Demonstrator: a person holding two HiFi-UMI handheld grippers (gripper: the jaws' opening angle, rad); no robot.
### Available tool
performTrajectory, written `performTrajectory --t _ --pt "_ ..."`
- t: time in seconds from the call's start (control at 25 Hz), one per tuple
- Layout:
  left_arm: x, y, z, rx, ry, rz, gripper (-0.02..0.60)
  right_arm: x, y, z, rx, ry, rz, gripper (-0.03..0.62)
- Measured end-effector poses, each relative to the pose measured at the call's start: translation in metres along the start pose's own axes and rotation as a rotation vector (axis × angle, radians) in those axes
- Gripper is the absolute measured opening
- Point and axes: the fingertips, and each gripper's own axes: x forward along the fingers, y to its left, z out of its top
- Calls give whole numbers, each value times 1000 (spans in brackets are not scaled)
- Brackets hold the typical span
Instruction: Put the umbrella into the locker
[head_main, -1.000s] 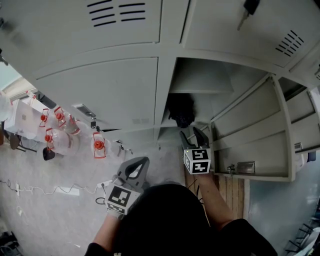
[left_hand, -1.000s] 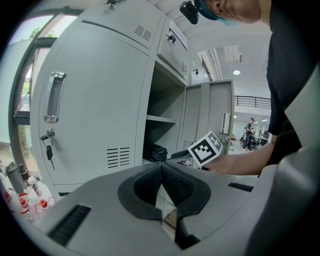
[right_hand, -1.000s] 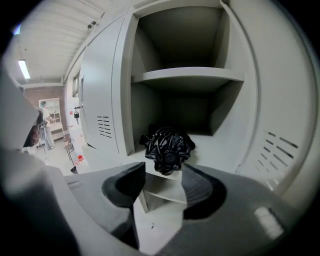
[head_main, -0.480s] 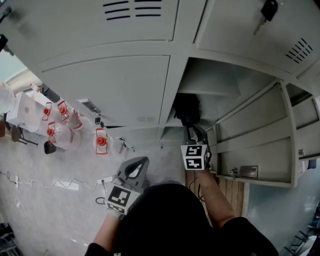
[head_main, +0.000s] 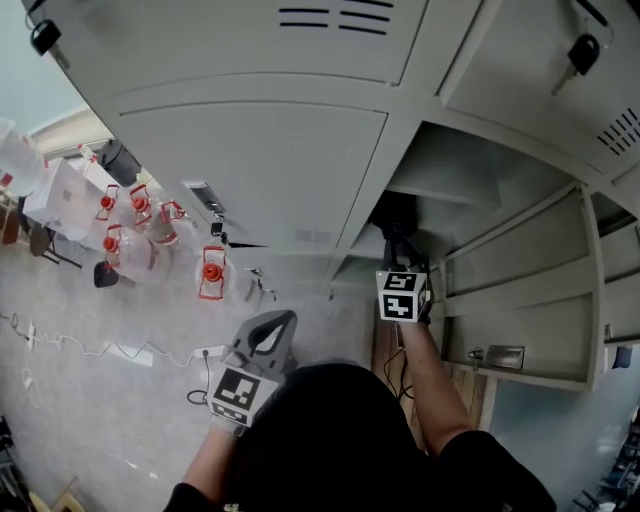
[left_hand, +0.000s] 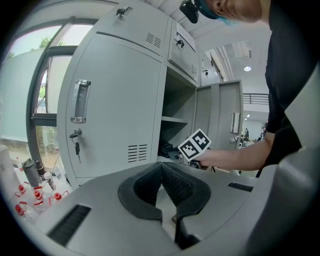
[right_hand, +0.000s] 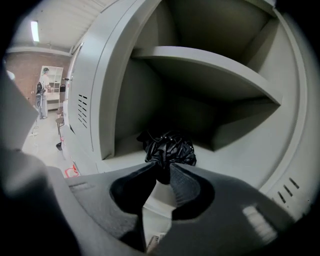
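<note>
The black umbrella (right_hand: 167, 150) sits inside the open locker (head_main: 300, 170), on the compartment's bottom under a shelf (right_hand: 210, 70). The door (head_main: 520, 300) swings right over a grey floor (head_main: 120, 400). The right gripper (right_hand: 162, 170) has its jaws clamped on the umbrella's near end. The left gripper (left_hand: 161, 167) has its jaws closed, empty.

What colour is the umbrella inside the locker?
Black, a bit shiny. The umbrella shows best in the right gripper view.
</note>
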Motion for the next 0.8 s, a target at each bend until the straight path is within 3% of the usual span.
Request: performTrajectory --t 0.2,0.36,0.8 --pt "-8 3 1 -35 6 27 12 20 -9 10 1 26 -13 81" --pt "-12 5 -4 -7 9 22 12 33 -12 17 13 42 -13 83" --pt "-17 10 -10 -20 11 5 12 53 -14 29 -2 49 -19 86"
